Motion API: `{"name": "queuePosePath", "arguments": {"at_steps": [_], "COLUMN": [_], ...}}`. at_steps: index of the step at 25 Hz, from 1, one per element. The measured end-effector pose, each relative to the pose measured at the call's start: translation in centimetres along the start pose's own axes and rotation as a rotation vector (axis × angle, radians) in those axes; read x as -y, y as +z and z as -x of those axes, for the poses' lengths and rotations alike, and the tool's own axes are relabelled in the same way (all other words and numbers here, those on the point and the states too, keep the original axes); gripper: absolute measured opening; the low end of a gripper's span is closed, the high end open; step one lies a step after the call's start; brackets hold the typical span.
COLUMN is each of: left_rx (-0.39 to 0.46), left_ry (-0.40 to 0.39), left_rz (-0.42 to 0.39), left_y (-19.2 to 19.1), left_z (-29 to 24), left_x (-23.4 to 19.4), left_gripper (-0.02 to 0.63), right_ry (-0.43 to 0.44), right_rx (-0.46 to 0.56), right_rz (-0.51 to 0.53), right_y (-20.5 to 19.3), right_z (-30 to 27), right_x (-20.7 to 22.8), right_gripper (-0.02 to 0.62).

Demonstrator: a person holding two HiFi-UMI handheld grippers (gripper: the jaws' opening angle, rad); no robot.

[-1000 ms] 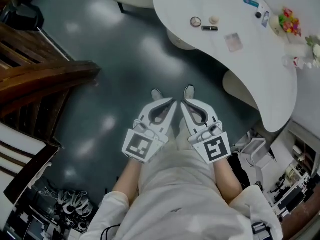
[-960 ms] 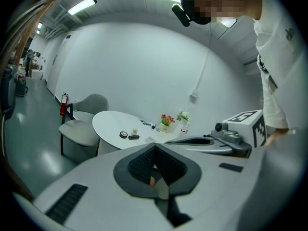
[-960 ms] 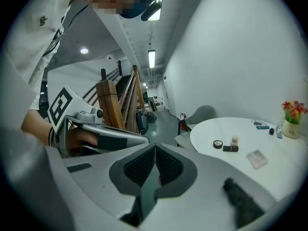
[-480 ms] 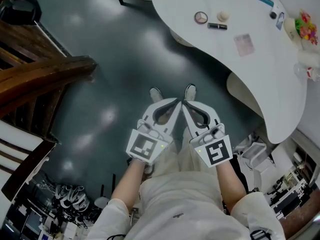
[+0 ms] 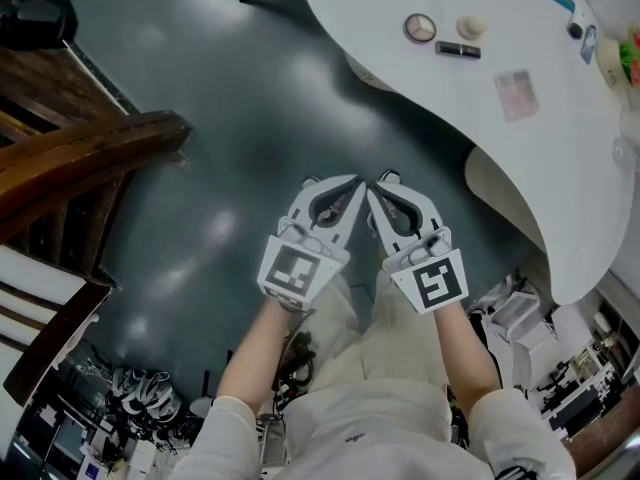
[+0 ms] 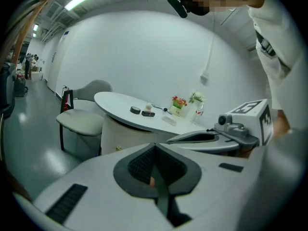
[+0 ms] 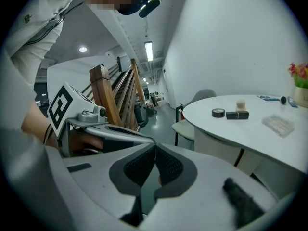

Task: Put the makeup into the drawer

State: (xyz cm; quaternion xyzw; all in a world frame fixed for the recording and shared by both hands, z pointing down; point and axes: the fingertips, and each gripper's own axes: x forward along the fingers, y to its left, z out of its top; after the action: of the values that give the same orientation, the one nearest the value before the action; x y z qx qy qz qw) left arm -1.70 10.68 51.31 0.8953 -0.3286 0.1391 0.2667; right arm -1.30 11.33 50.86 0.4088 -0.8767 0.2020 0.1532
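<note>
Makeup on curved white table, glossy grey floor; left tongs, right tongs closed, empty.

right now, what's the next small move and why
Probably reach the right gripper toward the white table and open its jaws near the dark tube. It and the left gripper are both shut and empty, held over the floor and short of the table, where the tube lies by a round compact.
</note>
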Motion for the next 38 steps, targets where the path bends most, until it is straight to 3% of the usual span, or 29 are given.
{"name": "queuePosePath", "arguments": {"at_steps": [3,9,15,18,25,28,31,38], "left_rx": [-0.011,-0.046,-0.057,-0.069,-0.03,-0.036,-0.042,-0.036], "left_ry": [0.004,0.032,0.031,0.063,0.098,0.095,0.095,0.096], "left_rz": [-0.01,0.053,0.033,-0.002,0.021,0.017,0.007,0.009], "left_y": [-1.6,-5.5,-7.3,-7.2,-5.2,-5.2,-5.3,-5.0], "left_z": [-1.7,-4.6,-7.4,-8.2,-7.5,-7.2,-7.0,-6.6], "left_x": [-1.9,-5.5,-8.9,-10.8,-12.6,-12.8,-13.0,-13.4], "left_gripper": [0.008,0.008,0.008,0.008,0.008,0.009,0.008,0.008], "right_ry": [-0.006,-0.022,-0.028,-0.069,-0.224,-0.241,-0.248,-0.295], "right_rx": [-0.014,-0.054,-0.084,-0.099,-0.175,-0.185,-0.192,-0.198], "right_rz": [0.001,0.011,0.025,0.059,0.086,0.098,0.12,0.153], "right_y": [-2.1,-6.4,-8.7,-9.3,-11.7,-12.0,-12.1,-11.7], "right_z": [-1.9,-5.8,-9.2,-10.8,-13.9,-14.7,-15.6,-16.8], "right_x": [1.2,3.2,5.4,7.7,13.9,14.9,15.3,16.9], "right_gripper": [0.014,0.014,0.014,0.014,0.017,0.027,0.092,0.104]}}
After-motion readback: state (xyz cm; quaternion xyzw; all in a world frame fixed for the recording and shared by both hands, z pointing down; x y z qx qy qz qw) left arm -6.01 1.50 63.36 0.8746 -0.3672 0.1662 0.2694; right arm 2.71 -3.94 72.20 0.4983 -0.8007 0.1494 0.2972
